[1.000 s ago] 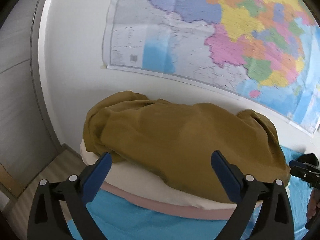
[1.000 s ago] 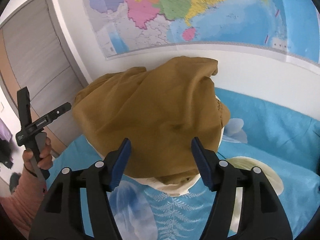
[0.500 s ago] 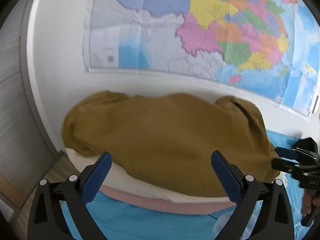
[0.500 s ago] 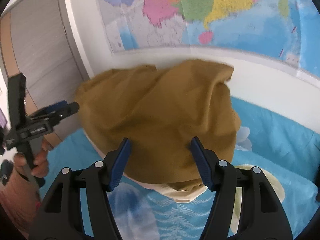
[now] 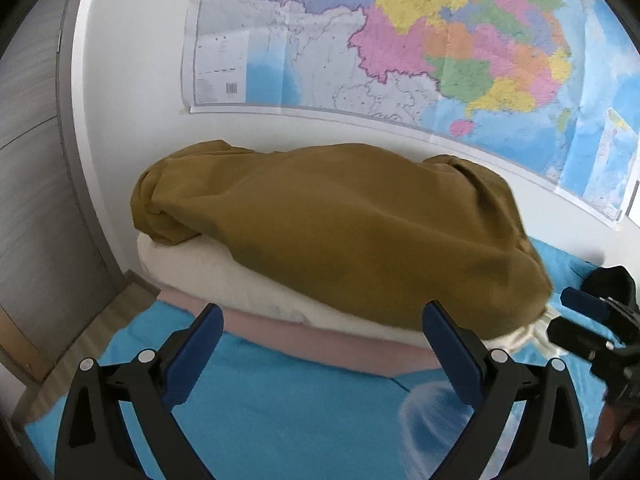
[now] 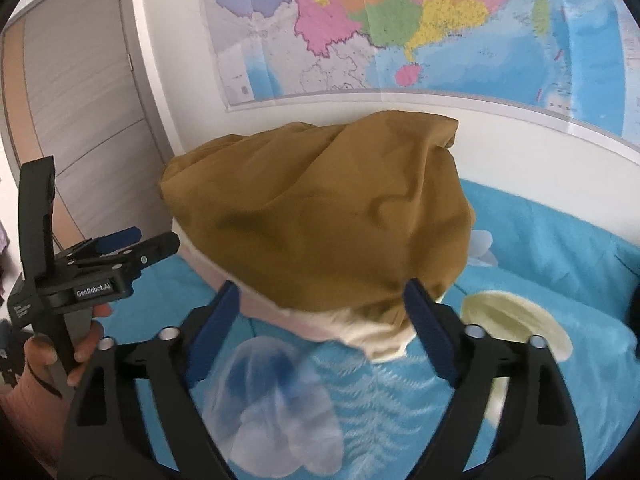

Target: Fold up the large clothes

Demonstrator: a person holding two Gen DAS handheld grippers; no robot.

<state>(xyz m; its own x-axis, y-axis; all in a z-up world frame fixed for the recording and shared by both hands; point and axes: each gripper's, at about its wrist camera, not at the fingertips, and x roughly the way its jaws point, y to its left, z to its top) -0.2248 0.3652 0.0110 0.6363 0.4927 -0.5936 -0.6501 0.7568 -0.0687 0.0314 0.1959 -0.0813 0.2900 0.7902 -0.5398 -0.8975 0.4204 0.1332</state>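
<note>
A mustard-brown garment lies bunched on top of a folded cream item and a pink one, stacked on the blue bed sheet. My left gripper stands open just short of the stack, with nothing between its fingers. My right gripper faces the garment from the other side. Its jaws are opening, and the garment's near edge shows between the tips without being pressed. Each gripper shows in the other's view: the left gripper held by a hand, the right gripper at the right edge.
A large coloured map hangs on the white wall behind the stack. A grey panelled door and a strip of wooden floor lie to the left of the bed. The sheet carries pale printed patterns.
The right gripper's jaws have spread wider. The left gripper has shifted sideways towards the stack and now shows more blue sheet in front of it. The garment lies as before.
</note>
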